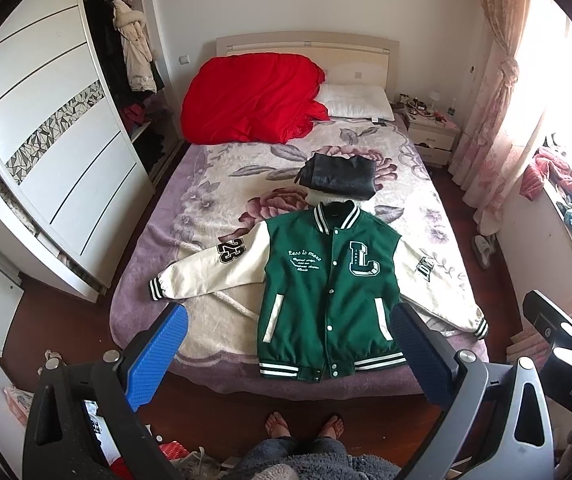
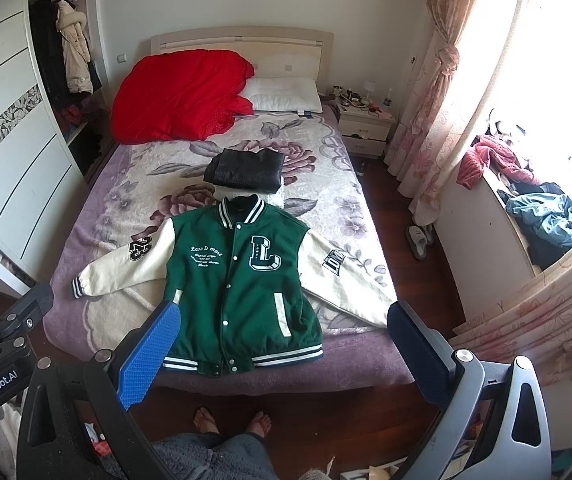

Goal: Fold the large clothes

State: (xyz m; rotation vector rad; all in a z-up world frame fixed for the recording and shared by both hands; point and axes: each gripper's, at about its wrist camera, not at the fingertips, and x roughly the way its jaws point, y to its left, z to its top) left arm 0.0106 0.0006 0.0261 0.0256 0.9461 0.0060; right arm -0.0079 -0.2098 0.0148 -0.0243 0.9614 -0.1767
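Jacket [image 1: 328, 292] flat, both tools wide, empty

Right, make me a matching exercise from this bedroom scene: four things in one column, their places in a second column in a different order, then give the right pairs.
Things:
1. green varsity jacket with cream sleeves
2. folded black leather garment
3. bunched red quilt
4. white pillow

Places:
A. at the head of the bed, on the wardrobe side
B. spread flat, front up, at the foot of the bed
C. at the head of the bed, on the nightstand side
D. mid-bed, just beyond the jacket's collar

Pairs: 1-B, 2-D, 3-A, 4-C
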